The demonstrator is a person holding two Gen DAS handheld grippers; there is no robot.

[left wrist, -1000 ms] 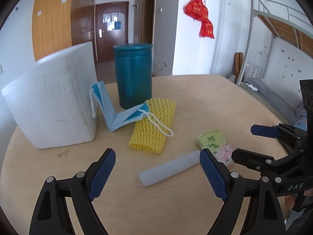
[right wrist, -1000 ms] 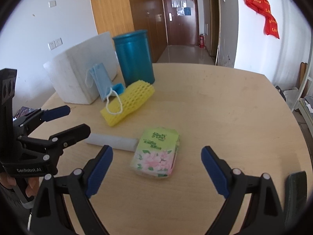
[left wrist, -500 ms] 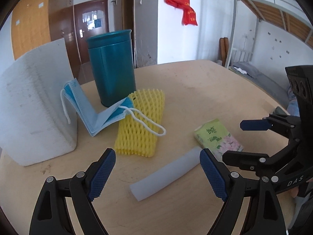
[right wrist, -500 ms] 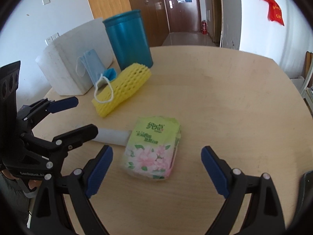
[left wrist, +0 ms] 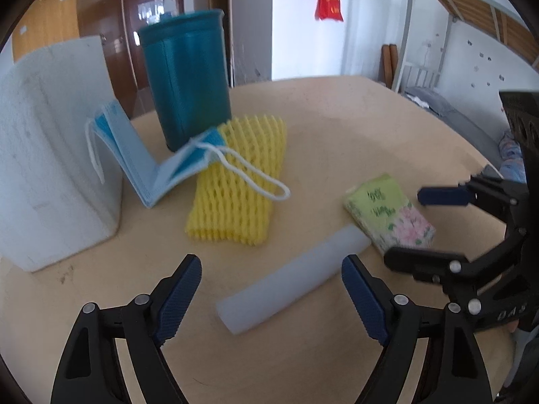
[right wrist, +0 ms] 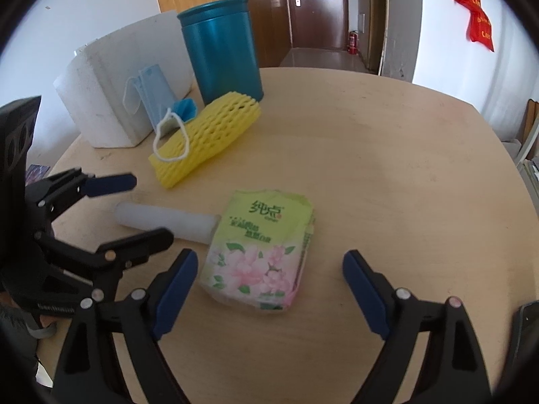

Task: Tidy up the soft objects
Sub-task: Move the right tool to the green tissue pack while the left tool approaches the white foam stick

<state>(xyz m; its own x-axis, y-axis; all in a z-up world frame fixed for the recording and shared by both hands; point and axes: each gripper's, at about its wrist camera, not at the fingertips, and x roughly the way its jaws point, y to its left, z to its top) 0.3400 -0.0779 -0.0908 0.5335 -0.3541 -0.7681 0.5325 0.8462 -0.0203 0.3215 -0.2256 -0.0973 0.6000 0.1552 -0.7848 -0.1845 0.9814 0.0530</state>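
Note:
A white foam tube [left wrist: 293, 276] lies on the round wooden table [right wrist: 387, 168], framed by my left gripper [left wrist: 271, 262], whose jaws are closing without touching it. A green flowered tissue pack [right wrist: 262, 245] sits just right of the tube, with my right gripper [right wrist: 269, 256] closing around it, pads clear of the pack. Further back lies a yellow foam net [left wrist: 239, 185], and a blue face mask [left wrist: 151, 165] is draped on it. In the left wrist view the right gripper [left wrist: 434, 227] hovers over the tissue pack [left wrist: 387, 215].
A teal canister [left wrist: 185, 77] stands behind the net. A white foam box [left wrist: 50, 151] stands at the back left with the mask leaning on it. A dark flat object [right wrist: 525, 336] pokes in at the right wrist view's lower right.
Both grippers have come down and forward toward the table. The tube and the tissue pack now sit larger and closer between the fingers. No object on the table has shifted.

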